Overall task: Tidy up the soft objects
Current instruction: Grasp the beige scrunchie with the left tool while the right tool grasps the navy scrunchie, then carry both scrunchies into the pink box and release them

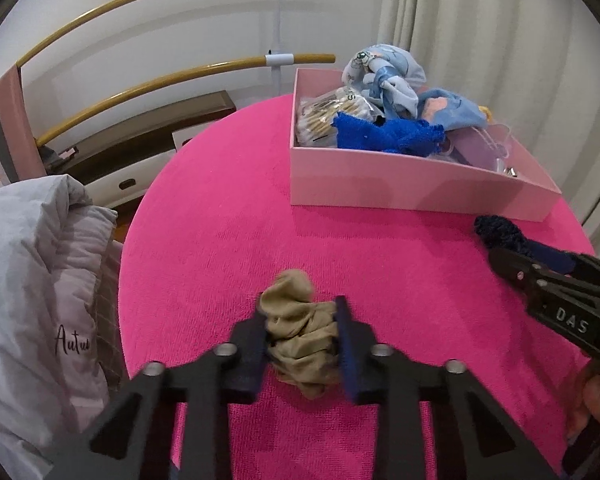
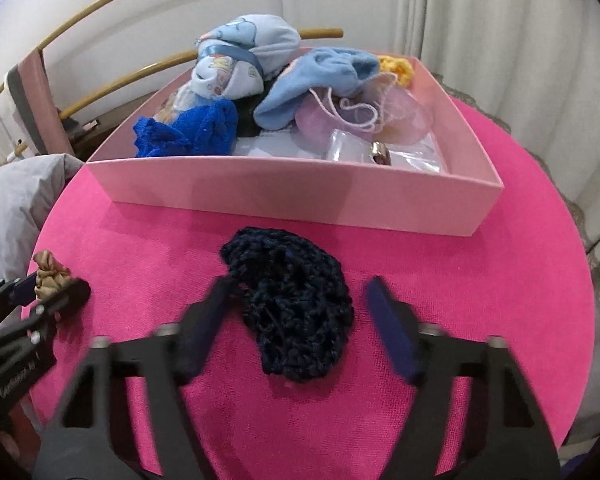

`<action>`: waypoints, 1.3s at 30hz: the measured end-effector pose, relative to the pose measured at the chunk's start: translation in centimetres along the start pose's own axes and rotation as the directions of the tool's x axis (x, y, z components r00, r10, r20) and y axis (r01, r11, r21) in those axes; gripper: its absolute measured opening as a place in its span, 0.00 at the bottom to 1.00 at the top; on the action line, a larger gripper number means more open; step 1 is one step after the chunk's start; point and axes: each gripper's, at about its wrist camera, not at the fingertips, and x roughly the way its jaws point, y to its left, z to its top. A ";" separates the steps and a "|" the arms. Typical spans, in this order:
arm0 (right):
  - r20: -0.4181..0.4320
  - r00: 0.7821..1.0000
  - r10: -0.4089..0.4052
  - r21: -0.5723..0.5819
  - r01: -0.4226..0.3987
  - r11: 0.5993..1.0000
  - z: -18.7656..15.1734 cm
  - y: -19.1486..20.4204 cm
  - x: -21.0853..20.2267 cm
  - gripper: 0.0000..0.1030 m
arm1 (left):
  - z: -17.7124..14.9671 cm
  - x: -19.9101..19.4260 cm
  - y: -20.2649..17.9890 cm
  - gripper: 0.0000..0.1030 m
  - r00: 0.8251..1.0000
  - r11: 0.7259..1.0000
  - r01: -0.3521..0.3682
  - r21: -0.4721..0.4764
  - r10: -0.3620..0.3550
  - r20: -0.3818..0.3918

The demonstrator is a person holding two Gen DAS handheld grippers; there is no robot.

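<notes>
A tan satin scrunchie lies on the round table's pink cloth, and my left gripper is shut on it, both pads pressing its sides. The same gripper and scrunchie show at the left of the right wrist view. A dark navy knitted piece lies in front of the pink box. My right gripper straddles it: the left pad touches its edge, while the right pad stands off with a gap. In the left wrist view the navy piece lies at the right gripper's tips.
The pink box holds a royal-blue knit cloth, light-blue socks, a printed bundle and clear pouches. A grey quilted cover hangs past the table's left edge. Gold rails and a curtain stand behind.
</notes>
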 end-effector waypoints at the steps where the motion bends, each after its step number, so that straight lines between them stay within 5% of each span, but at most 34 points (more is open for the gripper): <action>1: 0.002 1.000 0.008 0.006 -0.008 1.000 -0.1 -0.2 -0.1 0.20 | 0.1 -0.1 0.0 0.20 1.000 1.000 0.002 -0.003 -0.002 0.000; 4: 0.002 0.999 0.036 0.020 -0.036 0.999 -0.3 -0.8 -0.5 0.13 | 0.1 -0.6 -0.2 0.19 1.000 1.000 0.005 -0.001 -0.005 0.007; 18: 0.052 0.994 0.099 0.046 -0.102 0.994 -0.1 -1.5 -4.4 0.12 | 0.4 -4.5 -1.3 0.18 0.998 1.000 -0.009 0.017 0.008 0.060; 39: 0.195 0.973 0.126 -0.022 -0.124 0.992 9.5 -0.8 -9.7 0.12 | 9.8 -9.2 -2.5 0.18 0.980 0.999 0.025 0.039 -0.032 0.199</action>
